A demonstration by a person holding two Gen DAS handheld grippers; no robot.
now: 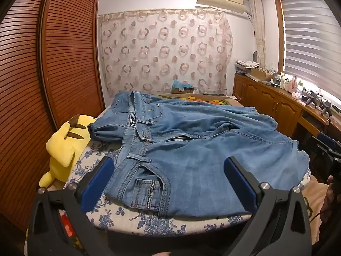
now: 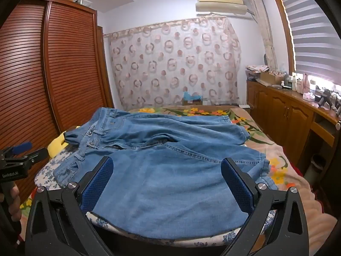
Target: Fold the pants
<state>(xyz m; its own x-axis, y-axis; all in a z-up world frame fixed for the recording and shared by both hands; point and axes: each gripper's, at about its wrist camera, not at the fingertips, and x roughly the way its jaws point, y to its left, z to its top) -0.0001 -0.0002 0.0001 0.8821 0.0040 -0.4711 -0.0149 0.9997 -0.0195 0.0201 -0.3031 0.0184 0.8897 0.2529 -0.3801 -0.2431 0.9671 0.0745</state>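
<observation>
Blue jeans [image 1: 191,140] spread across the bed [image 2: 277,149], open air above them; a yellow plush toy [image 1: 61,147] crowds the left edge; wooden cabinets [image 2: 283,115] flank the right side.

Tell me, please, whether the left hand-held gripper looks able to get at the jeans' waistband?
Probably yes: the left hand-held gripper is open above the jeans, and nothing lies between it and the waistband.

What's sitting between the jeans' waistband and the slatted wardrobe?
A yellow plush toy lies on the bed there, beside the jeans and short of the wardrobe. The left wrist view shows it best.
</observation>
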